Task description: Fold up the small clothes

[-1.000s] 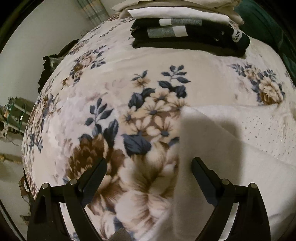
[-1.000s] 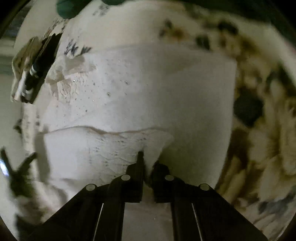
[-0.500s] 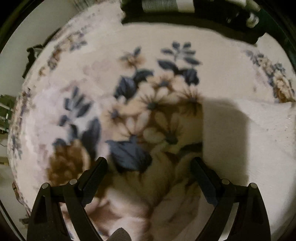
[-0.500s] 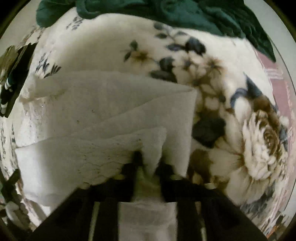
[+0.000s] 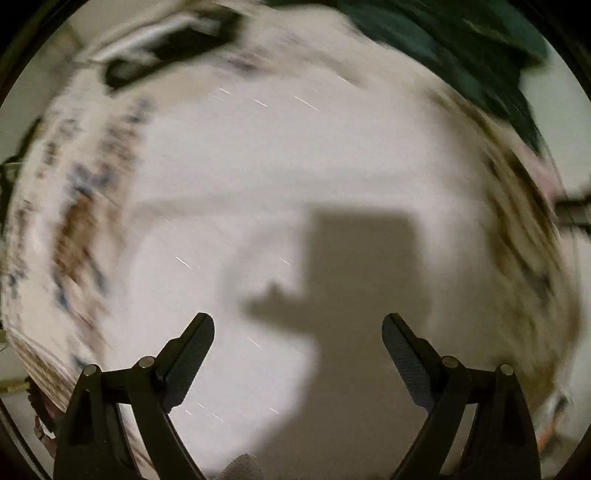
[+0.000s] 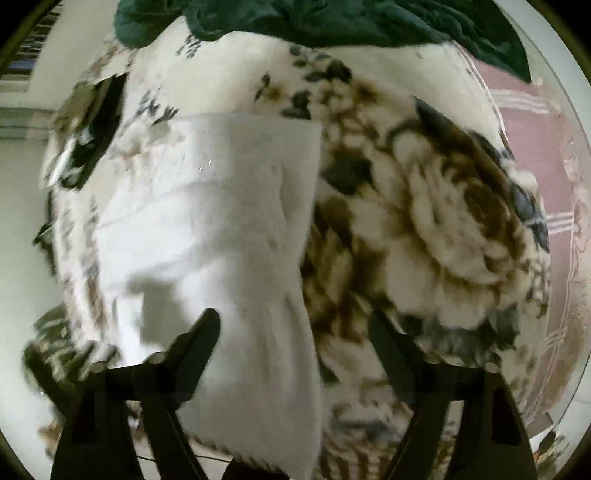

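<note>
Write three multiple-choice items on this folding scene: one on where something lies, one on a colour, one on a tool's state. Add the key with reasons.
1. Where does the white garment lie?
A. On the floral blanket
B. On a wooden floor
C. In a basket

2. What colour is the cloth bunched at the far edge of the bed?
A. Red
B. Dark green
C. Yellow

3. How is the right tool?
A. Shut on the garment
B. Shut on nothing
C. Open

Key: 1 A, the blanket's flowers show around the garment's edges. 2 B, its folds are deep green. 3 C, the fingers stand wide apart with nothing pinched between them.
</note>
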